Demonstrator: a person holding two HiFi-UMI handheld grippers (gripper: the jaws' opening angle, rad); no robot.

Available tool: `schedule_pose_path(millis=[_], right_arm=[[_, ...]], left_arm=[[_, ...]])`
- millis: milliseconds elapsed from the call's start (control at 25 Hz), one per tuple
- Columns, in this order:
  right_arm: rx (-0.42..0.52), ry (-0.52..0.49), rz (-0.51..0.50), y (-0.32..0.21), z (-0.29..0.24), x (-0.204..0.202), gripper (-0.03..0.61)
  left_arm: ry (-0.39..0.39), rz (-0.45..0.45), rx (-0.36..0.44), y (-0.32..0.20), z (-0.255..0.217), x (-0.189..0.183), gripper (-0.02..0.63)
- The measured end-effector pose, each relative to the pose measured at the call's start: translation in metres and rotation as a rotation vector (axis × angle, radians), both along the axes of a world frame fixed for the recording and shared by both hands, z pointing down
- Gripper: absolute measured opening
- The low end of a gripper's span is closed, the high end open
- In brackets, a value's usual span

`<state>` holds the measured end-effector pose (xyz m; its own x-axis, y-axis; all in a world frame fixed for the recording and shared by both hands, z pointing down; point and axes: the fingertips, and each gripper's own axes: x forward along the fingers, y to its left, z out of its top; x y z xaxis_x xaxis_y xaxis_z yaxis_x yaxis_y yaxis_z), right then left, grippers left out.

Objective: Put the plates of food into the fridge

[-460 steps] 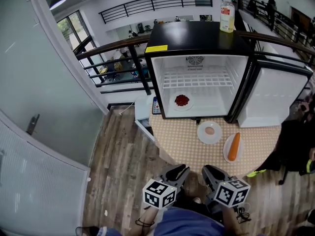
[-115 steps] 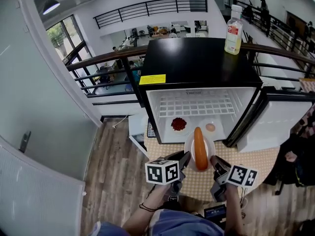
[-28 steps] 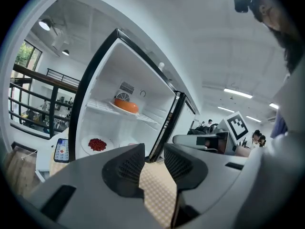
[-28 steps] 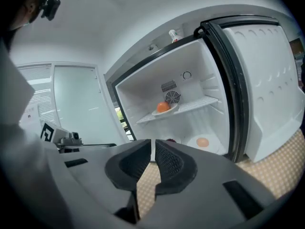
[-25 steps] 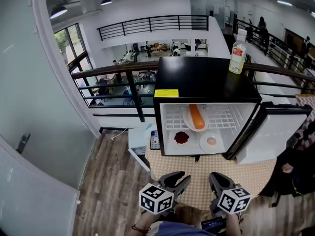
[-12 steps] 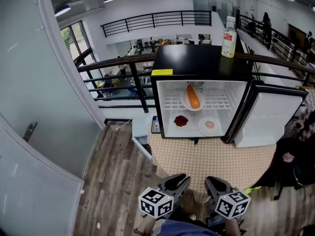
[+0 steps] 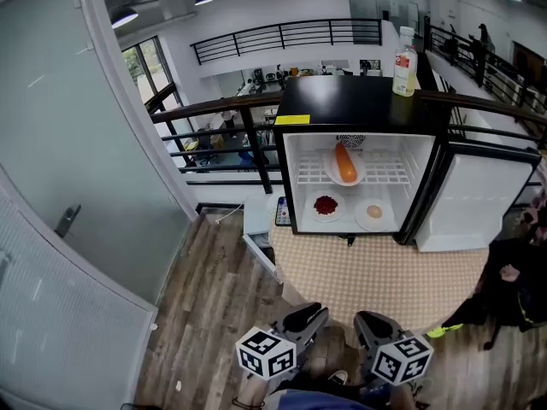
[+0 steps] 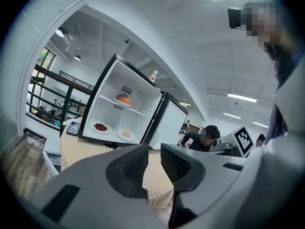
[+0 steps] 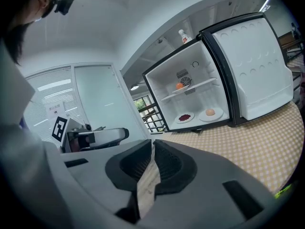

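Observation:
The small black fridge [image 7: 359, 101] stands open on a table. A plate with an orange sausage [image 7: 345, 165] rests on its wire shelf. Below, on the fridge floor, sit a plate of red food [image 7: 326, 205] and a plate with a pale round piece [image 7: 374, 213]. All three also show in the left gripper view, sausage plate [image 8: 123, 99], and in the right gripper view, red plate [image 9: 184, 117]. My left gripper [image 7: 306, 317] [image 8: 154, 149] hangs low, well back from the fridge, its jaws a little apart and empty. My right gripper [image 7: 367, 321] [image 9: 153, 144] is beside it, jaws nearly together, empty.
The fridge door [image 7: 479, 195] swings out to the right. A clear bottle [image 7: 403, 51] stands on the fridge top. A checkered cloth covers the round table [image 7: 376, 272]. A phone [image 7: 283, 211] lies left of the fridge. A person [image 7: 513, 289] sits right; a glass wall [image 7: 68, 186] runs left.
The head view has drawn back, so the fridge looks smaller and farther. Both grippers stay low in front of me. The three plates have not moved.

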<state>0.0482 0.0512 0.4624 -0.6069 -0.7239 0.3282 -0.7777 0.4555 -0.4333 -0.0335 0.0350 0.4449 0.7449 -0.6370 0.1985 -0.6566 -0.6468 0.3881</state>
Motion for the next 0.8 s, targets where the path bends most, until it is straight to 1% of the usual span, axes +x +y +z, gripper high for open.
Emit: schedule_pose_path(millis=[200,400,640,800], right_arm=[[0.007,0.008,0.002,0.0,0.0,-0.006,0.035],[0.021,0.017,-0.013,0.016,-0.006,-0.037,0.032],[0.017,0.02,-0.033,0.058,-0.008,-0.088,0.031],[0.002,0.019,-0.02,0.095,-0.004,-0.107,0.031]], left_arm=[[-0.002,0.004,0.004,0.011,0.002,-0.008,0.089],[-0.007,-0.008,0.008,0.037,0.0,-0.037,0.089],[-0.018,0.005,0.019,0.081,-0.002,-0.077,0.089],[-0.015,0.034,0.013,0.113,0.003,-0.089,0.089]])
